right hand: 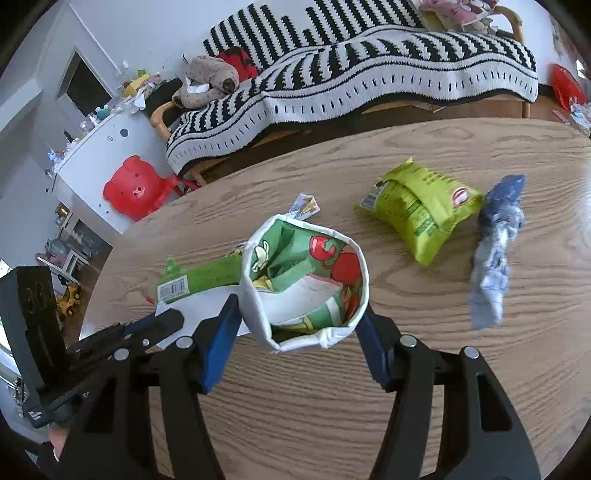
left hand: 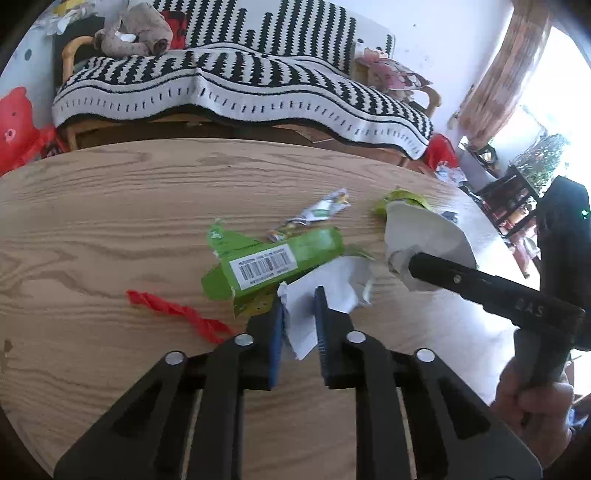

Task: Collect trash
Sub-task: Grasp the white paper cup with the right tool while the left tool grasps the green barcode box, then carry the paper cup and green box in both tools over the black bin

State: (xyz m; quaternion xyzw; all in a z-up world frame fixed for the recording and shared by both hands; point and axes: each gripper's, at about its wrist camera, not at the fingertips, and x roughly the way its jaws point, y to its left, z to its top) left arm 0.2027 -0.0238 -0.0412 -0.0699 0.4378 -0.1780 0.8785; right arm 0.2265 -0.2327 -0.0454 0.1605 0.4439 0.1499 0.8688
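Your left gripper [left hand: 301,317] has its fingers [left hand: 276,332] close together, clamped on a crumpled white paper [left hand: 325,284]. The paper lies on the wooden counter [left hand: 110,221], and its lower corner hangs down between the two blue pads.

Just behind the paper lies a torn green carton [left hand: 273,258] with a barcode label facing up, and the paper touches its near edge. A twisted red strip [left hand: 173,310] lies on the counter to the left of your left gripper, apart from the carton. A small crumpled wrapper [left hand: 317,214] lies just behind the carton.

Your right gripper [right hand: 299,332] holds a white bag [right hand: 255,306] with a green and red printed lining. Its fingers [right hand: 221,343] stand fairly wide, one on each side of the bag, and press on its walls. The mouth of the bag is open toward the camera, and some green pieces are inside it.

To the right of the bag, on the counter, lies a yellow-green snack packet [right hand: 417,210]. Beside this packet, further right, is a crumpled blue and white wrapper [right hand: 495,251]; I cannot tell if the two are touching.

Behind the counter stands a sofa under a black and white blanket [left hand: 240,81], with a plush toy [left hand: 136,29] on its left end.
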